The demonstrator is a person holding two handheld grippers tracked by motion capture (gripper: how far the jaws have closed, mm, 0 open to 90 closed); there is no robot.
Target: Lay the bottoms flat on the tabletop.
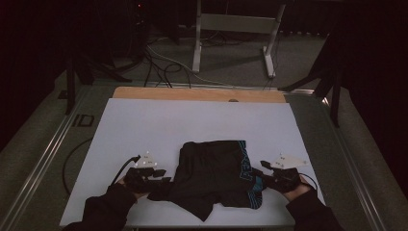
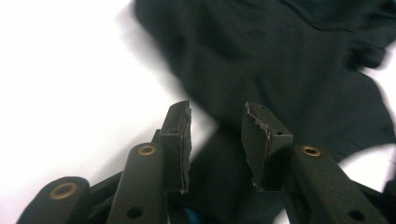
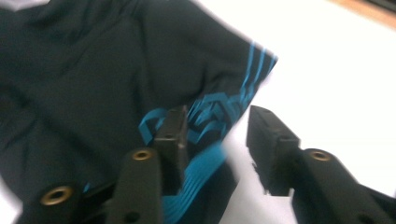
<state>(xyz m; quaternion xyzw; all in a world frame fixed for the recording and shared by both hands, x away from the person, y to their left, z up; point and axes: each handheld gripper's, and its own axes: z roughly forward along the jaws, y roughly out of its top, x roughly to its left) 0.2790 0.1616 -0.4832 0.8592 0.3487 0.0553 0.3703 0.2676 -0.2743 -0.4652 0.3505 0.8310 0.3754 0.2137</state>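
Note:
Black shorts [image 1: 211, 173] with a blue patterned band [image 1: 246, 166] lie crumpled on the white sheet [image 1: 144, 125] near the table's front edge. My left gripper [image 1: 166, 179] rests at the garment's left edge. In the left gripper view its jaws stand apart [image 2: 217, 109], with dark cloth [image 2: 280, 60] lying beneath and between them and no pad pressing on it. My right gripper [image 1: 263, 179] sits at the right edge by the blue band. In the right gripper view [image 3: 217, 114] the jaws are apart over the band [image 3: 210, 112], one on the cloth side, one over the bare sheet.
A wooden strip [image 1: 192, 94] runs along the table's far edge. Behind it on the dark floor are cables [image 1: 163, 67] and a white desk frame [image 1: 231, 29]. Black stand legs [image 1: 332, 82] flank the table. The sheet's far half is bare.

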